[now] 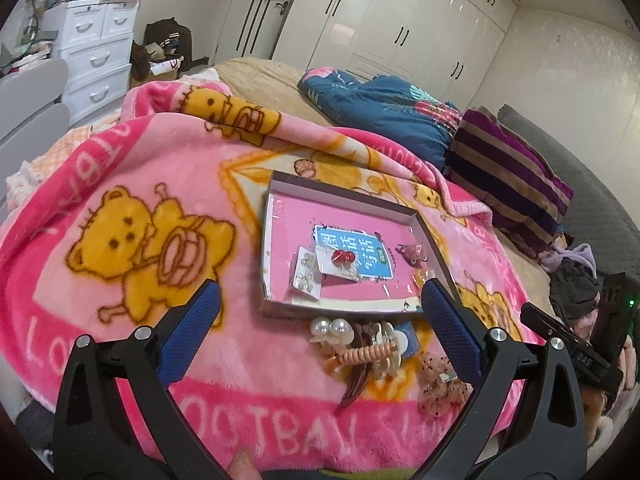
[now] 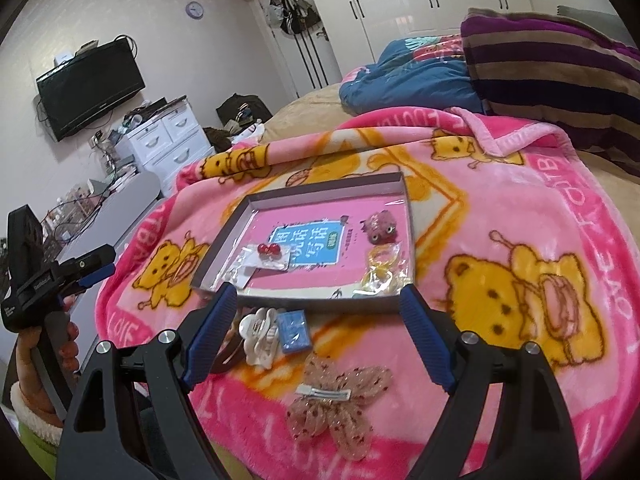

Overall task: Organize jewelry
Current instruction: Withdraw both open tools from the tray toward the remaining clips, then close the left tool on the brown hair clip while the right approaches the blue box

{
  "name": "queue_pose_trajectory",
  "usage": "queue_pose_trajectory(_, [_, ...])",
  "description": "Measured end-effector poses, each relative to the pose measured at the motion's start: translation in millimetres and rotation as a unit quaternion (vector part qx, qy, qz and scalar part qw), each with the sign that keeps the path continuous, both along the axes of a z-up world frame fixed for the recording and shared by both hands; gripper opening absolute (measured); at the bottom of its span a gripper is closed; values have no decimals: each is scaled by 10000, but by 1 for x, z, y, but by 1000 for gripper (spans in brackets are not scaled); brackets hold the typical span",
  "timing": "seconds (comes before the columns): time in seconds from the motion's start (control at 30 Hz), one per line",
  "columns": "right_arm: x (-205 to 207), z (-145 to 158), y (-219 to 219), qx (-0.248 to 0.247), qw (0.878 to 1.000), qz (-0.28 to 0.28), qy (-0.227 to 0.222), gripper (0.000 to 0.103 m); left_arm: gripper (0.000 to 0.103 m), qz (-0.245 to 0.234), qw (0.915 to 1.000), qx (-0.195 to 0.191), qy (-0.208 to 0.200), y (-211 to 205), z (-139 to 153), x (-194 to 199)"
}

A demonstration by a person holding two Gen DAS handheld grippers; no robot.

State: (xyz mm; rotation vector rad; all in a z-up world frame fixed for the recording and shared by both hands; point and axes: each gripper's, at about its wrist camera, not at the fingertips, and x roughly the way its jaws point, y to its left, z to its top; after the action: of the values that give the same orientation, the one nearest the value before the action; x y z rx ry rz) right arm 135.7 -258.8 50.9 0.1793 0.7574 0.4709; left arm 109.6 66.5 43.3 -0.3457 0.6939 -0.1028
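Observation:
A shallow cardboard tray (image 1: 344, 196) with a pink bottom lies on the pink bear blanket (image 1: 132, 184). In it are red bead earrings on a card (image 1: 342, 258), a second earring card (image 1: 306, 276), a purple ornament (image 2: 378, 226) and bagged yellow rings (image 2: 380, 268). In front of the tray lie pearl earrings (image 1: 330, 328), a cream claw clip (image 2: 260, 334), a peach coil tie (image 1: 368, 354), a small blue box (image 2: 294, 330), a brown comb (image 1: 356, 388) and a mesh bow clip (image 2: 336, 396). My left gripper (image 1: 320, 294) and right gripper (image 2: 318, 300) hover open over this pile, both empty.
A striped purple blanket (image 2: 560, 64) and a blue quilt (image 2: 408, 76) are heaped behind the tray. Past the bed's left side stand white drawers (image 1: 96, 52) and a wall television (image 2: 90, 86). A wardrobe (image 1: 400, 20) fills the back wall. A hand (image 2: 68, 344) holds the left gripper's handle.

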Motion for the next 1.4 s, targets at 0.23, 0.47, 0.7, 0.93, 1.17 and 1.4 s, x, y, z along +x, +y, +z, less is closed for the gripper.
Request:
queue_pose_trajectory(0.23, [-7,-8,11,-89,9997,224,84,82,94,-129,9995,219,178,-12,-12,-7])
queue_pose_trajectory(0.47, [-13,-20,23,-69,9983,524,258,82,94,-430,9961,593,492,-32,-35,-13])
queue_pose_trajectory(0.7, [-13,-36,38,-12,9953,798,555,71,75,-850,9888,908,824,-59,-63,-15])
queue_pose_trajectory(0.93, [2,-61,49,-176,9927,838,854,60,51,-1146,9819,1053,1081,-79,-88,-11])
queue_pose_trajectory(1.17, [18,-83,55,-439,9902,790,1065,57,34,-1240,9795,1034,1206,-86,-103,-3])
queue_pose_trajectory(1.4, [12,-80,75,-367,9871,1196,997,49,18,-1375,9748,961,1468,-90,-119,10])
